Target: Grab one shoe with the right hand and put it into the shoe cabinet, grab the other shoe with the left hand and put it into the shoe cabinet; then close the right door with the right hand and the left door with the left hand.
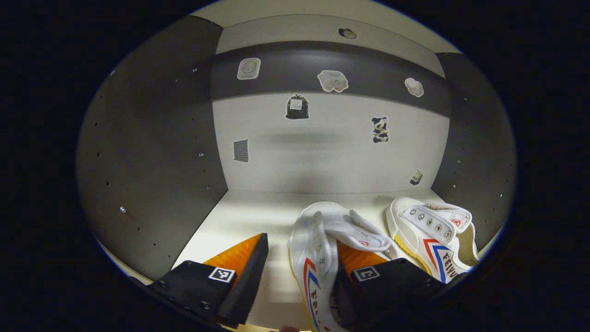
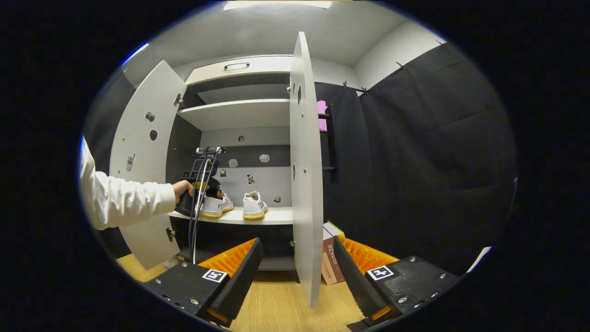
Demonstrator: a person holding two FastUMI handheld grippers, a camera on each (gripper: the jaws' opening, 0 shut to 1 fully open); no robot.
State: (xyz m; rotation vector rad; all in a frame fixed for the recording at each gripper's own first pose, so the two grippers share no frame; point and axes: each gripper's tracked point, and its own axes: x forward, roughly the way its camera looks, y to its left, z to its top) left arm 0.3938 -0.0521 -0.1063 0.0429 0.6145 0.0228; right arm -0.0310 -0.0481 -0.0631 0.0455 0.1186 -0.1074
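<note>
Two white canvas shoes with red and blue stripes stand on the cabinet shelf (image 1: pixel 244 216). In the left gripper view, one shoe (image 1: pixel 318 235) lies right at my left gripper (image 1: pixel 300 242). That gripper's jaws are wide apart, and its right finger (image 1: pixel 368 272) sits inside the shoe's collar while the other is clear of it. The second shoe (image 1: pixel 433 230) rests to the right, near the side wall. In the right gripper view, both shoes (image 2: pixel 216 205) (image 2: pixel 254 205) show on the shelf, with a hand holding the left gripper (image 2: pixel 196 193) beside them. My right gripper (image 2: pixel 297 240) is open and holds nothing, in front of the right door (image 2: pixel 304 184).
Both cabinet doors stand open, with the left door (image 2: pixel 147 152) swung out wide. A white sleeve (image 2: pixel 124 198) reaches in from the left. Books (image 2: pixel 329 256) lean on the wooden floor (image 2: pixel 276 299) by the right door. Stickers dot the cabinet's back wall (image 1: pixel 322 152).
</note>
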